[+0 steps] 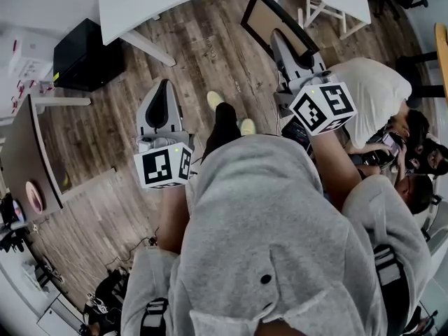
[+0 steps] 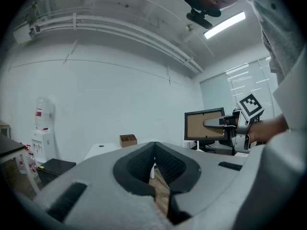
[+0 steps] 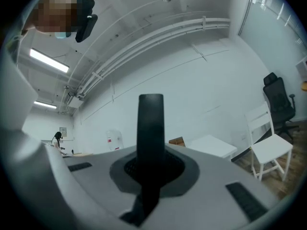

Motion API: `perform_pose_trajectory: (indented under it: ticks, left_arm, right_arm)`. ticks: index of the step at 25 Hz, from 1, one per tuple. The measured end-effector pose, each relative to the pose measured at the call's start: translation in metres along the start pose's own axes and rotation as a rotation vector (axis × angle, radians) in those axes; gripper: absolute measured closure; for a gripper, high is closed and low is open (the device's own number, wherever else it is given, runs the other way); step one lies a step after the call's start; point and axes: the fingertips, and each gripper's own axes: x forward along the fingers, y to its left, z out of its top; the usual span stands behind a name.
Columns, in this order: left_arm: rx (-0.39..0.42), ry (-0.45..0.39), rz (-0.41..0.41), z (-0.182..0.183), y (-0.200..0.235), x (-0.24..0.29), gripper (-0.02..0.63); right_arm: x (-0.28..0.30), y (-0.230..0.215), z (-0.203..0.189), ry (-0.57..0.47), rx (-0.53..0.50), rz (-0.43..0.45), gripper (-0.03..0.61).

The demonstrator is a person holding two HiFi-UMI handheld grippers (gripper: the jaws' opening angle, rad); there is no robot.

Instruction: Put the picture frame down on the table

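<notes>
Right gripper pinches the picture frame by its edge, up over the floor. Left gripper is closed w/ nothing in it.

The person is wearing a grey hoodie, dark trousers and pale yellow shoes. Dark buckled straps are running over both shoulders. The left gripper and right gripper are showing light grey shells, black padded jaws, and cubes bearing black-and-white square markers.

Head camera downward; gripper cameras level (table shared).
</notes>
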Motion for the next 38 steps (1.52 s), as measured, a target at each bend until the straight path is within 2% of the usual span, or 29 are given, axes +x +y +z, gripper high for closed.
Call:
perform_pose_trajectory:
  ticks: [7,15,22,38]
  left_arm:
    - [0.004,0.003,-0.017,-0.002,-0.006,0.012,0.593]
    - [0.008,0.021,-0.018,-0.005,0.012,0.028,0.594]
    - [-0.011,0.046,-0.040,-0.013,0.029,0.063,0.592]
    - [-0.066,0.090,-0.031,-0.029,0.109,0.164,0.594]
  right_arm:
    - [0.006,-0.004,-0.005,0.012,-0.008,0.012,0.548]
    - [0.035,-0.002,-0.012,0.023,-0.015,0.028,0.548]
    - [0.071,-0.008,-0.019,0.048,-0.046,0.031,0.548]
    - [0.193,-0.034,-0.035,0.105,-0.056,0.017,0.548]
